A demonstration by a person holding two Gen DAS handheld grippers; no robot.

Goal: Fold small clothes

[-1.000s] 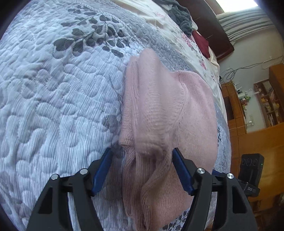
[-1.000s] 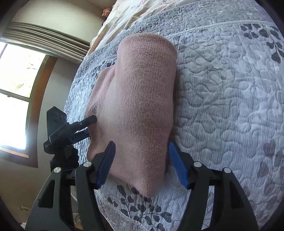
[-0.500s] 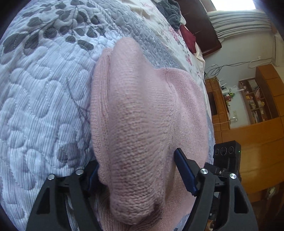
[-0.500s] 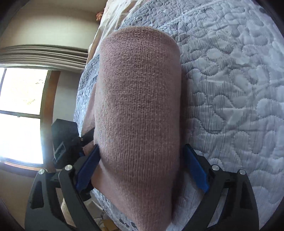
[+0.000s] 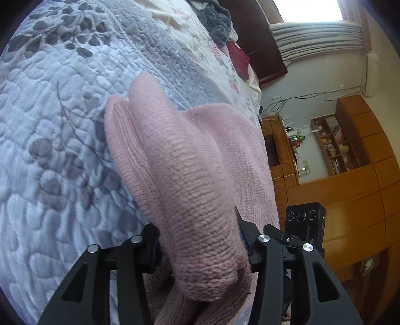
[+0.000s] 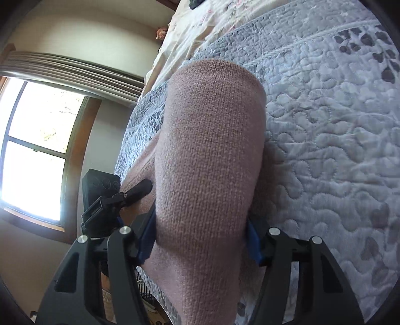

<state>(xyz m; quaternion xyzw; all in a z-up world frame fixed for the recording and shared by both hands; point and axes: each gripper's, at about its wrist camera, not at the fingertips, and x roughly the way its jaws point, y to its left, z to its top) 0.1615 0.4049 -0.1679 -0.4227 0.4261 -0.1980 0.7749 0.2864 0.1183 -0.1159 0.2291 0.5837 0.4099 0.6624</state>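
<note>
I see one pink knitted garment point(image 5: 200, 190) lying on a bed covered by a grey and white quilt point(image 5: 50, 130) with a leaf pattern. I hold two hand-held grippers, one at each near corner of the garment. In the left wrist view, the left hand-held gripper point(image 5: 200, 240) is clamped on a thick folded bunch of the knit, which bulges up between its fingers. In the right wrist view, the right hand-held gripper point(image 6: 200, 240) is likewise clamped on a fold of the same garment point(image 6: 210, 155), its blue pads pressed into the fabric on both sides.

From each hand-held gripper the garment runs away toward twelve o'clock, its long axis in line with the fingers. In the left view the rest of the garment spreads toward two o'clock; in the right view it spreads toward nine o'clock. So the cloth spans between my two hands, and neither is nearer than the other. I judge the coming move is to carry the gripped edge forward along that axis, over the far part.

Beyond the quilt lies one floral sheet point(image 5: 220, 52) with a grey cloth pile point(image 5: 215, 20) and one dark red item point(image 5: 240, 60) at twelve o'clock.
</note>
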